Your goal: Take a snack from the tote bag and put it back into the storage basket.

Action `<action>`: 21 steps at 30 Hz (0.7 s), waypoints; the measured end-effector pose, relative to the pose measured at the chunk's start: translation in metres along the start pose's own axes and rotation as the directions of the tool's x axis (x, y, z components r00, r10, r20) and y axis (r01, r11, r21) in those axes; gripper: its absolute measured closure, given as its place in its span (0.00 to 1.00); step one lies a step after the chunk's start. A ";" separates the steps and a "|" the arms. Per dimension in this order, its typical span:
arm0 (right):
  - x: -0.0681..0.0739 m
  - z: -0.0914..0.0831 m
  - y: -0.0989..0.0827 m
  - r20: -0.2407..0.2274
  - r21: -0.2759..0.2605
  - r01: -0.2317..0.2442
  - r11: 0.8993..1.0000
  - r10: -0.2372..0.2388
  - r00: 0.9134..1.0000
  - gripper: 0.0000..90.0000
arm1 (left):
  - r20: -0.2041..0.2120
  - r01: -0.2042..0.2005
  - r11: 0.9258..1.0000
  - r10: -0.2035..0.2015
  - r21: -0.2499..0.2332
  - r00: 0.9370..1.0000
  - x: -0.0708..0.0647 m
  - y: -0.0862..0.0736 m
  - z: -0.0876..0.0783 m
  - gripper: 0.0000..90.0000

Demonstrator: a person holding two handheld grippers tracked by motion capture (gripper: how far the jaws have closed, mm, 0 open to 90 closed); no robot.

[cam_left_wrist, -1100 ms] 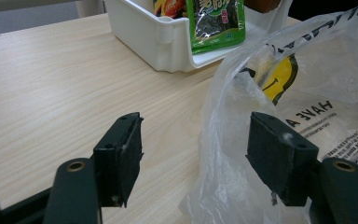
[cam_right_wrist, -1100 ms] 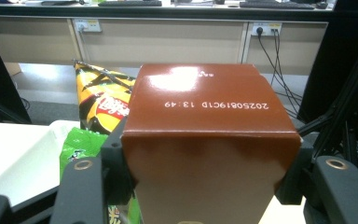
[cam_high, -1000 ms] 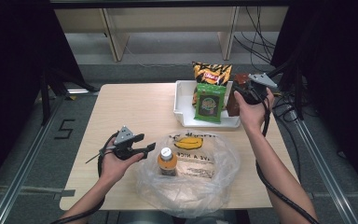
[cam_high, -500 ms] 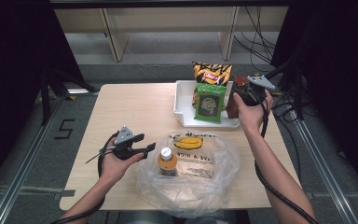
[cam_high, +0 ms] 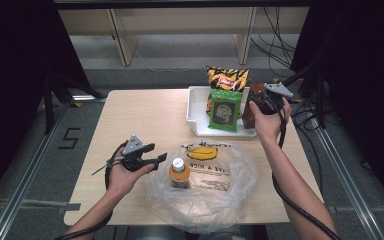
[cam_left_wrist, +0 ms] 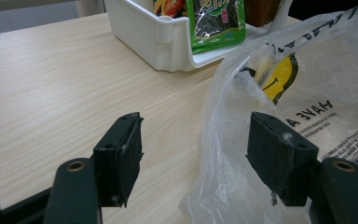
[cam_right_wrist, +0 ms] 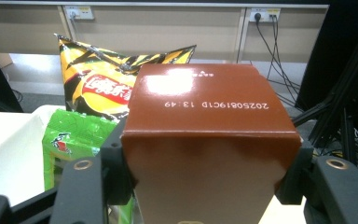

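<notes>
My right gripper (cam_high: 258,103) is shut on a brown carton (cam_high: 248,111) at the right end of the white tray (cam_high: 195,114). In the right gripper view the carton (cam_right_wrist: 205,135) sits upright, squeezed on both sides by the jaws of this gripper (cam_right_wrist: 205,161). My left gripper (cam_high: 155,154) stands open just left of a clear plastic bag (cam_high: 215,192) near the table's front. In the left gripper view the bag's edge (cam_left_wrist: 223,140) hangs loose between the jaws of that gripper (cam_left_wrist: 198,149), near the right pad.
An orange-capped bottle (cam_high: 179,172) stands upright inside the bag. A green snack packet (cam_high: 224,110) leans in the tray, with a yellow chip bag (cam_high: 226,79) behind it. Bare wooden tabletop (cam_high: 145,115) lies to the left of the tray.
</notes>
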State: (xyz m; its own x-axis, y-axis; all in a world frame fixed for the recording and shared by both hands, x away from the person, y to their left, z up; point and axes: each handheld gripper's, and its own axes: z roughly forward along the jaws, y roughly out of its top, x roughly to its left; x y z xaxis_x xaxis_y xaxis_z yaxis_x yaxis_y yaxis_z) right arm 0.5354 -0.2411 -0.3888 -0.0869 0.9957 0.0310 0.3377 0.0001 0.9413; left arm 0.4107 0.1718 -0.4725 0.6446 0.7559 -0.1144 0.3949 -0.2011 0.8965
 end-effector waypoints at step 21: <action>0.000 0.008 -0.007 -0.007 0.045 -0.016 0.999 0.016 1.000 0.43 | 0.000 -0.001 1.000 0.001 0.000 1.000 0.000 0.000 0.000 0.39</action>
State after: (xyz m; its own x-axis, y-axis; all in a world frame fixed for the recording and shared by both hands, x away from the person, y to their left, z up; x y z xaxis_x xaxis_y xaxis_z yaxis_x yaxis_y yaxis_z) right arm 0.5404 -0.2404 -0.3977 -0.0875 0.9950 0.0486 0.3808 -0.0117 0.9246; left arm 0.4108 0.1719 -0.4726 0.6449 0.7558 -0.1134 0.3944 -0.2020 0.8965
